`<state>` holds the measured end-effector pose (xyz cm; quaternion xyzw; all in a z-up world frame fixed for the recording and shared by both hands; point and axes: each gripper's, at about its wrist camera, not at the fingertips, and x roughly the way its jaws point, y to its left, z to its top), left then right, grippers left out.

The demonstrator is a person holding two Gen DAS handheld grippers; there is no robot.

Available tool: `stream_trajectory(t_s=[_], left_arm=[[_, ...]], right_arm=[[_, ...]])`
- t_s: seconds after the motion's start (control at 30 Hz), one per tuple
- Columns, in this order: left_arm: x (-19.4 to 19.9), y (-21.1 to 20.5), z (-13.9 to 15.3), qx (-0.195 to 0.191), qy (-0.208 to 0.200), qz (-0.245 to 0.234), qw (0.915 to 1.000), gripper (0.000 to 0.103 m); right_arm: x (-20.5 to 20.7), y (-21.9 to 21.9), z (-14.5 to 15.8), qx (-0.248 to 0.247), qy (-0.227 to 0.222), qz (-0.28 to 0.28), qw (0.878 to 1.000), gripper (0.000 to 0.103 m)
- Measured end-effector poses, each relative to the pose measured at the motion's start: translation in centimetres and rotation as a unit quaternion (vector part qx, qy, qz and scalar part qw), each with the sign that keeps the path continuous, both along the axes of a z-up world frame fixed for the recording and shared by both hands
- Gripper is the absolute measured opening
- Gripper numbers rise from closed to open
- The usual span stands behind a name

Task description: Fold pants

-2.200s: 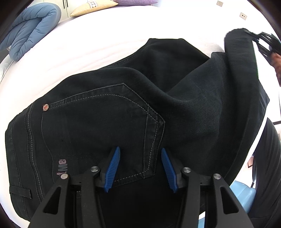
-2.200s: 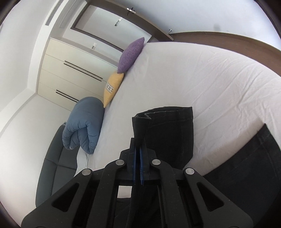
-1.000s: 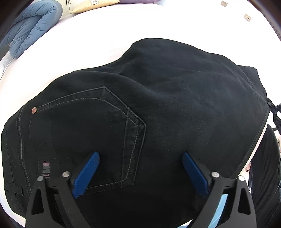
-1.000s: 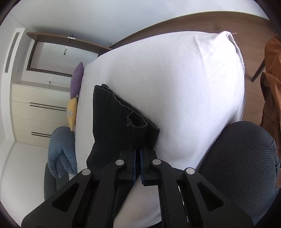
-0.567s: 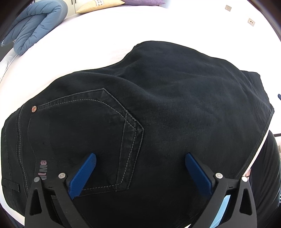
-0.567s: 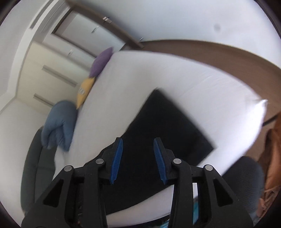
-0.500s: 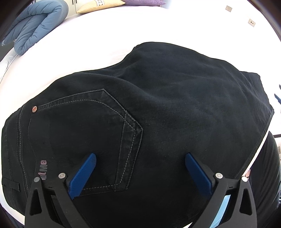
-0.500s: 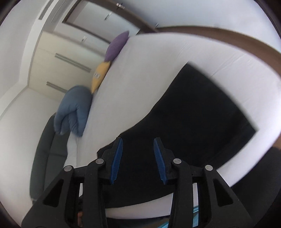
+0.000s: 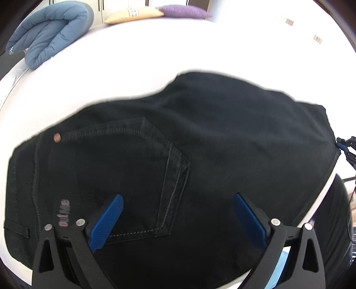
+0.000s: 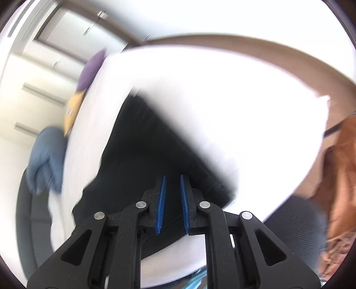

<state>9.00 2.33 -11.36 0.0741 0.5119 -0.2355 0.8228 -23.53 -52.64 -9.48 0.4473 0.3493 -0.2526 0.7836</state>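
Note:
Black jeans (image 9: 222,133) lie folded flat on the white bed (image 9: 155,55), back pocket up. My left gripper (image 9: 178,197) hovers just over the pocket, wide open and empty. The right gripper's tip (image 9: 347,146) shows at the pants' right edge in the left wrist view. In the blurred right wrist view the right gripper (image 10: 172,177) is above the pants' near corner (image 10: 144,155). Its jaws are closing to a narrow gap with nothing between them.
A rolled blue duvet (image 9: 51,29), a yellow pillow (image 9: 133,14) and a purple pillow (image 9: 184,11) lie at the bed's far end. A dark grey rounded shape (image 10: 296,224) and brown fabric (image 10: 342,177) sit off the bed's near corner. White sheet spreads beyond the pants.
The right gripper let go of the pants' hem, opened, lifted away while rolling, and its jaws have narrowed again. The folded leg now lies flat. The left gripper, opened wide earlier, barely moved.

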Motion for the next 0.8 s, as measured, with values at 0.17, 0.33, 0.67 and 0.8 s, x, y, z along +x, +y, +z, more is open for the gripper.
stream_trajectory(t_s=[0.17, 0.33, 0.67, 0.8], left_arm=[[1.5, -3.1, 3.4, -0.048, -0.026, -0.027, 0.9982, 0.1], [6.2, -7.1, 2.1, -0.076, 0.01, -0.055, 0.9955, 0.063], [10.9, -9.9, -2.2, -0.067, 0.049, -0.023, 0.9963, 0.036], [9.3, -8.0, -1.4, -0.084, 0.034, -0.008, 0.9959, 0.038]], right_arm=[[4.0, 4.3, 4.1, -0.01, -0.073, 0.09, 0.993, 0.012], [9.4, 10.9, 1.1, 0.078, -0.101, 0.183, 0.975, 0.012], [13.4, 15.8, -1.8, 0.115, -0.084, 0.256, 0.956, 0.013], [18.5, 18.8, -2.8, 0.155, -0.108, 0.291, 0.938, 0.013]])
